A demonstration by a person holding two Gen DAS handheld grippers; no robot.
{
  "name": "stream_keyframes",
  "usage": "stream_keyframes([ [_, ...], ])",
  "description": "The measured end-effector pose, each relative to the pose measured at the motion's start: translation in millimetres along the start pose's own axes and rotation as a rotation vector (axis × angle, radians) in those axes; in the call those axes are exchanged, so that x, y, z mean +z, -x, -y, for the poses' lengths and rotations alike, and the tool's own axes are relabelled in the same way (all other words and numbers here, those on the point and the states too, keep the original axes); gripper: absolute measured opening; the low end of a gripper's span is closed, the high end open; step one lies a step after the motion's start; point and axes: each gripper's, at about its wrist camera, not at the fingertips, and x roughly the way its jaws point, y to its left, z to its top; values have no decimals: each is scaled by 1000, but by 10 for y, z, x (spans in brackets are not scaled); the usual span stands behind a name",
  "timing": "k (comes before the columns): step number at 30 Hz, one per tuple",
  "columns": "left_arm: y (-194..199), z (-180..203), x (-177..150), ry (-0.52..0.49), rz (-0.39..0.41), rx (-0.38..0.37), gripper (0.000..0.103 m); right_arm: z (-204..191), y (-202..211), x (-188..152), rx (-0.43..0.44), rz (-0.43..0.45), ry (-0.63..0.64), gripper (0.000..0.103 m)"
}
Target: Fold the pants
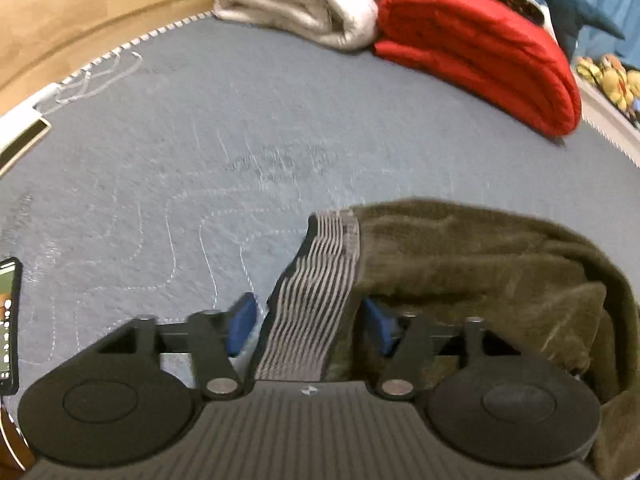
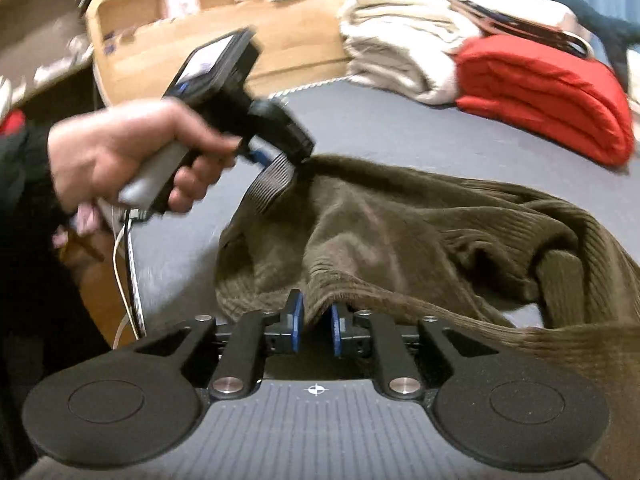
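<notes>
Brown corduroy pants (image 1: 480, 264) with a grey striped waistband (image 1: 316, 292) lie bunched on the grey-blue bed. My left gripper (image 1: 310, 322) has its blue pads on either side of the waistband, which hangs between them and is lifted off the bed. In the right wrist view the pants (image 2: 400, 232) spread ahead, and the left gripper (image 2: 276, 160), held by a hand, lifts the waistband (image 2: 272, 184). My right gripper (image 2: 316, 326) is shut on a fold of the brown fabric at its near edge.
The bed cover (image 1: 200, 140) stretches ahead. A folded white blanket (image 1: 296, 4) and a folded red blanket (image 1: 480, 52) lie at the far side. A phone (image 1: 9, 320) sits at the left edge. A wooden bed frame (image 2: 224, 32) stands behind.
</notes>
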Motion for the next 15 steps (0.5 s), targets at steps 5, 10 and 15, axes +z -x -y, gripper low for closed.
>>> stream_keyframes([
  [5, 163, 359, -20, -50, 90, -18, 77, 363, 435, 26, -88, 152, -154, 50],
  [10, 259, 813, -154, -158, 105, -271, 77, 959, 785, 2, -327, 229, -318, 72],
  [15, 402, 1372, -530, -343, 52, -559, 83, 1724, 972, -241, -669, 185, -581, 88],
])
